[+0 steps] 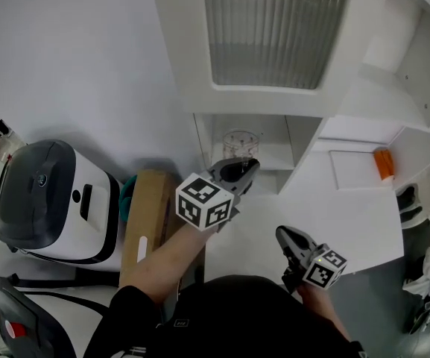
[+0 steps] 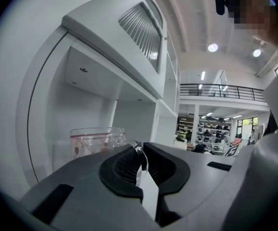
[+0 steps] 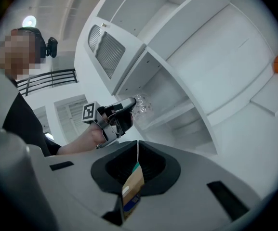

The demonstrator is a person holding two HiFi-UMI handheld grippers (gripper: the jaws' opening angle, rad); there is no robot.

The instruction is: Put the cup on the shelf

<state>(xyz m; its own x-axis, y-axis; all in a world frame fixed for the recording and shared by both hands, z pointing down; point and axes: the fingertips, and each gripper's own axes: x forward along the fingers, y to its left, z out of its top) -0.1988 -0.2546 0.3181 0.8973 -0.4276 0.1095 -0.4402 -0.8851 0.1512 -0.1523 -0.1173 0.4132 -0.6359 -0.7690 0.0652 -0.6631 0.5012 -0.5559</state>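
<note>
- My left gripper [image 2: 139, 150] is pinched almost fully closed on the cup [image 2: 94, 141]. A thin clear edge sits in the slit between the jaws, and the body of the cup bulges out to the left of the tips.
- The cup hangs right at that gripper's tip, at the mouth of the low shelf [image 1: 270, 157] bay straight ahead of it.
- My right gripper [image 3: 138, 150] is closed with nothing at its tips. It is held back and off to the right of the left one, pointing towards it.
- Handling, as I judge it: the cup is clear, thin-walled, light and stiff, either glass or hard plastic (I would treat it as glass).
- The wall looks smooth, so a narrow pinch like this could slip or let the cup swing. Squeezing harder risks a crack.
- The edge is the sensible place to hold it, with a short bite and the cup kept upright. I would want it sitting flat before I let go.
- Hidden: the left jaw covers the cup's base, so I cannot tell whether it touches the shelf board.
- I cannot tell whether the pinched edge is rim or handle.
- The red marks on the wall are too blurred to read.
- A brown-and-blue sliver shows low in the right gripper's slit, and I cannot say what it is.
</note>
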